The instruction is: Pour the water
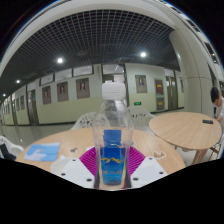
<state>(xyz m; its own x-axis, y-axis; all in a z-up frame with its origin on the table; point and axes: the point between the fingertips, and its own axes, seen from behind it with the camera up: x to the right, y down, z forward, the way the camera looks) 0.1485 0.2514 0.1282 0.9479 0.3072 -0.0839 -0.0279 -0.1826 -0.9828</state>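
Note:
A clear plastic water bottle [112, 135] with a blue label and a white cap stands upright between my fingers. The magenta pads [90, 160] press against the label on both sides. My gripper [112, 165] is shut on the bottle and holds it above a round wooden table [70, 143]. The bottle's base is hidden below the fingers. No cup or other vessel shows.
A blue sheet [43, 152] lies on the near table to the left. A second round wooden table [185, 130] stands to the right, with a person [216, 100] at its far side. Chairs [85, 120] stand behind, before a wall with framed pictures.

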